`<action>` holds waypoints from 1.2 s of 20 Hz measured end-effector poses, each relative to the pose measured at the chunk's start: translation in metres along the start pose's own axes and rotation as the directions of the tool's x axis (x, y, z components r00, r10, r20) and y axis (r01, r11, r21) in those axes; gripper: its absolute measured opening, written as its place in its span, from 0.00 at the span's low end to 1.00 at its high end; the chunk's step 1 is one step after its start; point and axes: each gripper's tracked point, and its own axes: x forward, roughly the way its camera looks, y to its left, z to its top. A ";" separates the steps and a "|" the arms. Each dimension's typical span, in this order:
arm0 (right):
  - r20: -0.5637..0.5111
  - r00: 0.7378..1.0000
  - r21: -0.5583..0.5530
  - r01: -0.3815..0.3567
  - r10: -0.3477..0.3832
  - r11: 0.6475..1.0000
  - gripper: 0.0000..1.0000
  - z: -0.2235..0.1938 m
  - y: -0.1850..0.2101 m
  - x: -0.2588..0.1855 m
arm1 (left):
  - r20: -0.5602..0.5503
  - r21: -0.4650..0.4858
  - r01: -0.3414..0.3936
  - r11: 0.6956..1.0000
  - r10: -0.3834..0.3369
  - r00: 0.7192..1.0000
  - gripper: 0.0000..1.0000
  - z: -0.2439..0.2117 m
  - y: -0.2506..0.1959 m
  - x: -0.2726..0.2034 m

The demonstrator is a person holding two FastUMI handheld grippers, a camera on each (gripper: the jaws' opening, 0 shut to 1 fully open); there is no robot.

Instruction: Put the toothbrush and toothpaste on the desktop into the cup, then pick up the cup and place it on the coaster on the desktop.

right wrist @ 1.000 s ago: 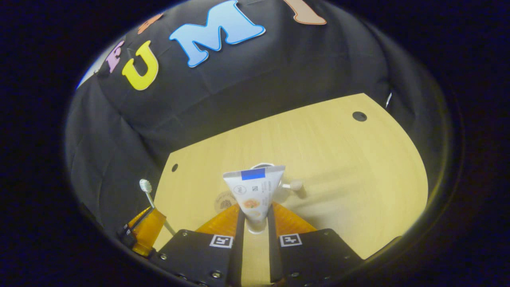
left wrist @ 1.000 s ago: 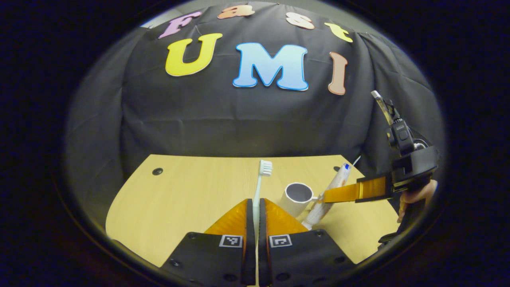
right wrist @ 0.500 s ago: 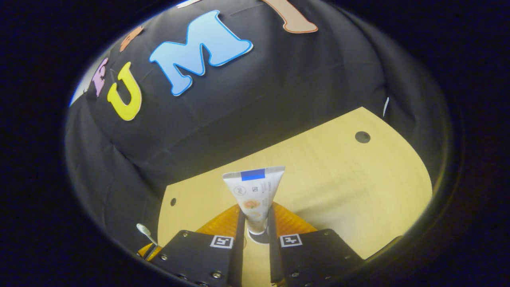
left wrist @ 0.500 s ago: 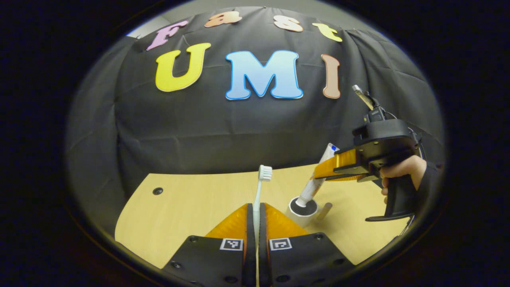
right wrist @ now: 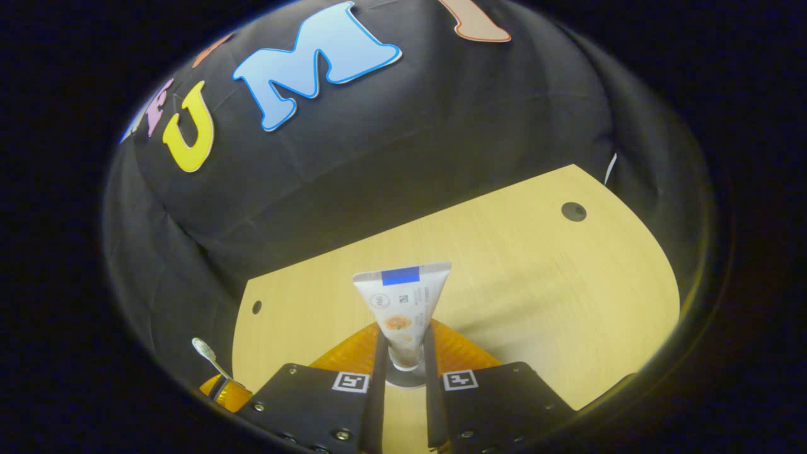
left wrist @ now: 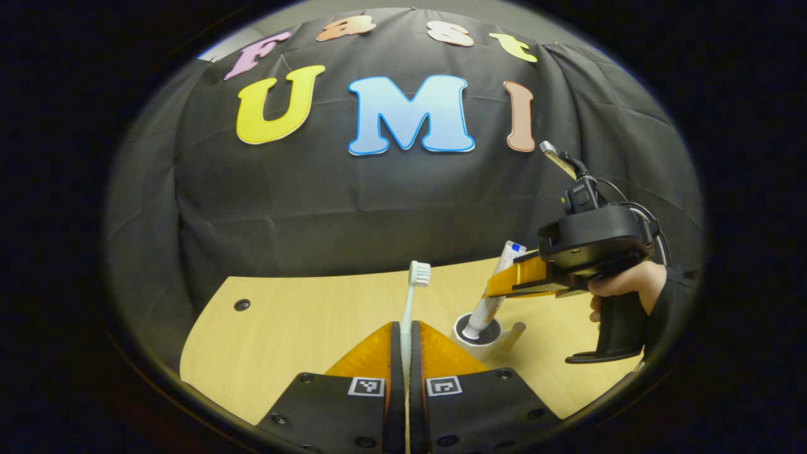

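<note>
My left gripper (left wrist: 405,325) is shut on a white toothbrush (left wrist: 411,296) that stands upright, bristles at the top. A white cup (left wrist: 477,335) with a side handle stands on the desk just to its right. My right gripper (right wrist: 403,335) is shut on a white toothpaste tube (right wrist: 403,301), flat blue-striped end up. In the left gripper view the toothpaste tube (left wrist: 493,293) leans with its cap end down inside the cup's mouth, held by the right gripper (left wrist: 512,280). The cup's rim (right wrist: 403,381) peeks out below the tube.
The light wooden desk (left wrist: 296,328) has dark round holes near its back corners (left wrist: 241,305) (right wrist: 574,211). A hand (left wrist: 624,281) holds the right gripper's handle at the right. The left gripper (right wrist: 222,388) with the toothbrush sits low left in the right gripper view.
The right gripper lifted the toothpaste from beside the cup, tipped it upright over the cup and lowered its cap end into the mouth. The left gripper kept holding the toothbrush nearly still.
</note>
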 end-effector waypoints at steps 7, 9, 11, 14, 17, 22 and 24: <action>-0.040 0.999 0.014 0.014 -0.014 1.000 0.31 -0.010 -0.002 0.000 | -0.005 -0.024 -0.005 1.000 0.005 1.000 0.10 -0.002 0.000 0.000; -0.039 0.999 0.011 0.003 -0.003 1.000 0.34 -0.011 0.002 -0.001 | -0.004 -0.029 -0.006 1.000 0.006 1.000 0.10 -0.001 0.000 -0.001; -0.031 0.999 0.026 -0.018 0.019 0.999 0.51 -0.008 0.009 -0.003 | -0.001 -0.032 -0.009 0.999 0.009 1.000 0.10 0.000 0.000 -0.002; -0.013 1.000 0.054 -0.027 0.028 0.998 0.50 -0.001 0.010 -0.007 | 0.009 -0.028 -0.016 0.999 0.016 1.000 0.10 0.004 0.002 -0.002; 0.005 1.000 0.057 -0.021 0.021 0.998 0.50 0.004 0.006 -0.015 | 0.030 -0.015 -0.010 1.000 0.010 1.000 0.10 0.011 -0.001 -0.002; 0.010 1.000 0.056 0.003 -0.003 0.998 0.55 0.001 -0.012 -0.026 | 0.064 0.011 0.032 0.999 -0.033 0.997 0.10 0.025 -0.023 0.012; 0.004 1.000 0.061 0.015 -0.015 0.998 0.55 -0.003 -0.023 -0.031 | 0.086 0.035 0.053 0.998 -0.056 0.995 0.10 0.035 -0.034 0.022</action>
